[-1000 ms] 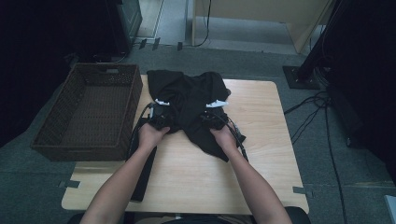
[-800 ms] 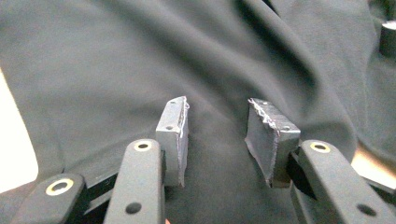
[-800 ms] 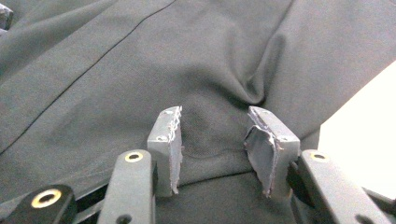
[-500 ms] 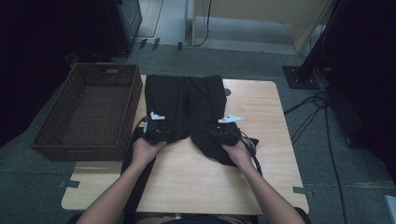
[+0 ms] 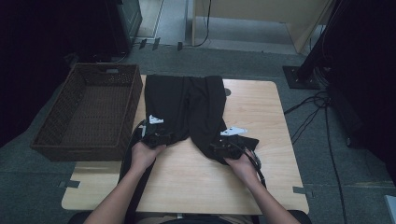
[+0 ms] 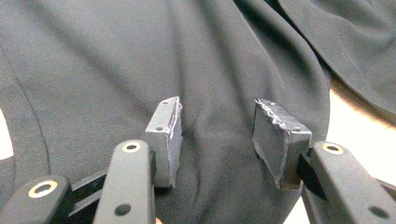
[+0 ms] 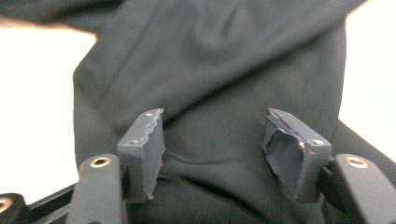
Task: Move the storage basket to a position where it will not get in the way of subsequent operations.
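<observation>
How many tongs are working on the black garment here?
2. The left tongs sit at the black garment's near-left edge; the right tongs at its near-right corner. Both stand open over the cloth.

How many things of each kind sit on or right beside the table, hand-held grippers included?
Black garment: 1
Wicker basket: 1
Hand-held gripper: 2, left hand-held gripper and right hand-held gripper, both with jaws open over the cloth
Wooden table: 1
Total: 5

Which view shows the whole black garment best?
The high view: the black garment lies spread lengthwise on the table beside the basket, outline complete. The left gripper view and right gripper view give close-ups of dark fabric beyond open jaws.
</observation>
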